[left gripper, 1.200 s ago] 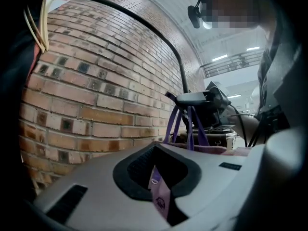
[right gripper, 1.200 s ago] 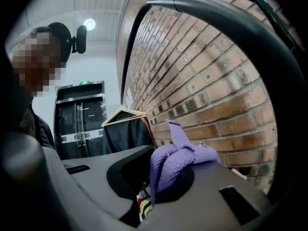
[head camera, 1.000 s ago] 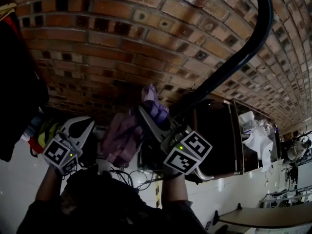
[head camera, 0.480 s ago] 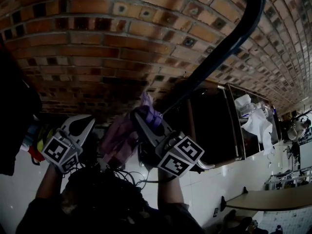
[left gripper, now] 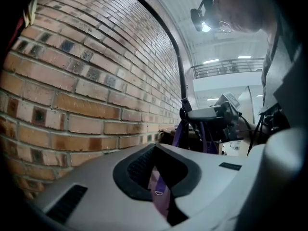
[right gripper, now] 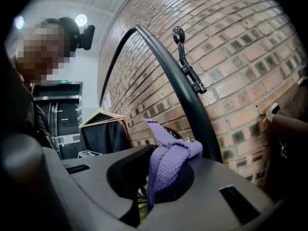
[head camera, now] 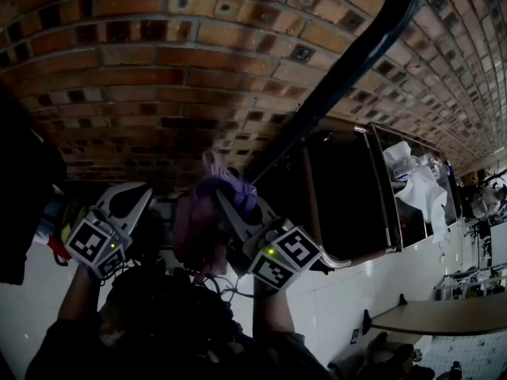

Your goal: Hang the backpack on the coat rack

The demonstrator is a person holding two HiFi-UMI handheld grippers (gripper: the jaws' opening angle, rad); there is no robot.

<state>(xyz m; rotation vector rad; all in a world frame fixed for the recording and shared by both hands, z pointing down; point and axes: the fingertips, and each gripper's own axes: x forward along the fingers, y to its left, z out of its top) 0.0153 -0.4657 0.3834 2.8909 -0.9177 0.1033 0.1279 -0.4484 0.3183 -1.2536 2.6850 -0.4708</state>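
Observation:
The purple backpack hangs between my two grippers in front of the brick wall. My right gripper is shut on its purple webbing top loop, which bunches up out of the jaws. The black curved coat rack pole rises just behind that loop, and a knobbed hook sticks out of the pole higher up. My left gripper is shut on a thin purple strap with a small ring. In the left gripper view, the right gripper shows ahead beside the pole, with purple straps hanging from it.
A dark garment on a wooden hanger hangs at the left along the wall. A dark metal-framed cabinet stands to the right of the rack. A table and white tiled floor lie below right.
My right gripper has sunk and drifted a little left with the purple loop still in it. The backpack has dropped with it. The left gripper has barely shifted.

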